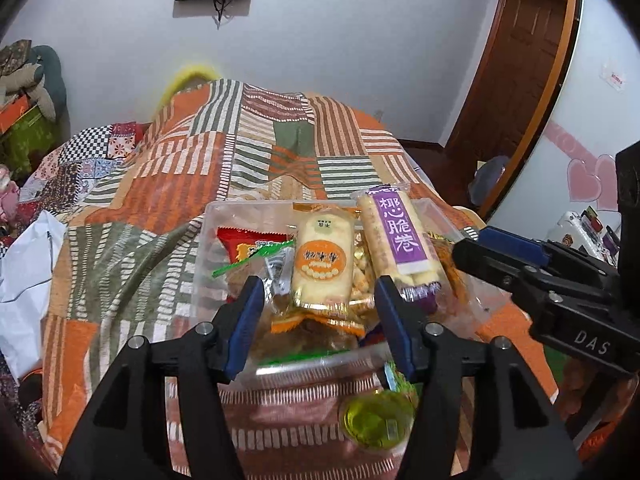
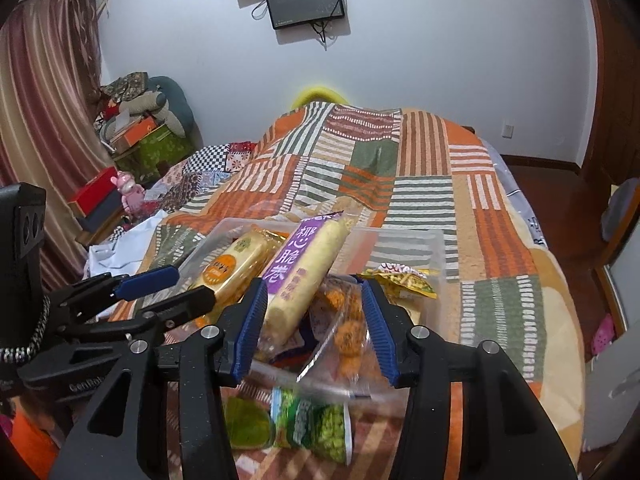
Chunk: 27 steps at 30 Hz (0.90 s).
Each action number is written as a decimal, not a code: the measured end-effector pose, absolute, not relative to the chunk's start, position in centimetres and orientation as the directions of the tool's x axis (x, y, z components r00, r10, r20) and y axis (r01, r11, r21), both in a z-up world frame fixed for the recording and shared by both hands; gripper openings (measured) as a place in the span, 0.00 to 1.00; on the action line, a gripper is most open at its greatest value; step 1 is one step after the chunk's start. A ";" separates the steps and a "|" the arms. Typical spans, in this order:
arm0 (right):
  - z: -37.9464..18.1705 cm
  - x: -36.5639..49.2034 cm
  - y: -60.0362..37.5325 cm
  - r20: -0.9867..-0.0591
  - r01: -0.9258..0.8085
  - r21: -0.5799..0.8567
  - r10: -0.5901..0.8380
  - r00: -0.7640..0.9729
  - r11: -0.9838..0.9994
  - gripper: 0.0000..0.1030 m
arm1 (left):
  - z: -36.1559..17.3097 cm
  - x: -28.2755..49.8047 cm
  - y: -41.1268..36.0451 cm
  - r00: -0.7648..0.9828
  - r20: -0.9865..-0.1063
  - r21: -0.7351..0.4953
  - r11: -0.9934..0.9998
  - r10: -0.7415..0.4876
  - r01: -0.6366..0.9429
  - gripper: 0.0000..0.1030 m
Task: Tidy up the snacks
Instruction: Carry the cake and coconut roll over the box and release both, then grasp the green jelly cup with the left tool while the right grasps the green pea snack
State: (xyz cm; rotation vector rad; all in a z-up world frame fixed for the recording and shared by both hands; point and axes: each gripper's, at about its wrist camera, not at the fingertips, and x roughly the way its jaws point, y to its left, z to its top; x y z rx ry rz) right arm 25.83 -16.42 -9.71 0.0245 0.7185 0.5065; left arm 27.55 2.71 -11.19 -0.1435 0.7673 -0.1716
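A clear plastic bin (image 1: 208, 216) full of snack packets sits on the patchwork bedspread (image 1: 168, 168). On top lie a yellow-orange rice cracker pack (image 1: 324, 260) and a purple-labelled roll pack (image 1: 396, 232). My left gripper (image 1: 320, 300) is open and empty, hovering over the bin's near side. My right gripper (image 2: 316, 308) is open, straddling the roll pack's (image 2: 304, 276) near end and a clear bag of orange snacks (image 2: 348, 320). The bin (image 2: 432, 248) also shows there. A green jelly cup (image 1: 376, 420) and a green pea packet (image 2: 316, 428) lie on the bed in front of the bin.
The right gripper shows in the left wrist view (image 1: 520, 276); the left gripper shows in the right wrist view (image 2: 160, 292). A white bag (image 1: 24, 280) lies at the bed's left. Boxes and cushions (image 2: 140, 128) pile at the far left. A wooden door (image 1: 516, 64) stands right.
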 end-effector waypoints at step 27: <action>-14.0 21.4 -20.6 -0.718 -0.425 0.196 0.424 0.551 0.884 0.48 | -17.3 23.7 -1.5 0.546 -0.797 -0.235 0.965 -0.258 0.112 0.67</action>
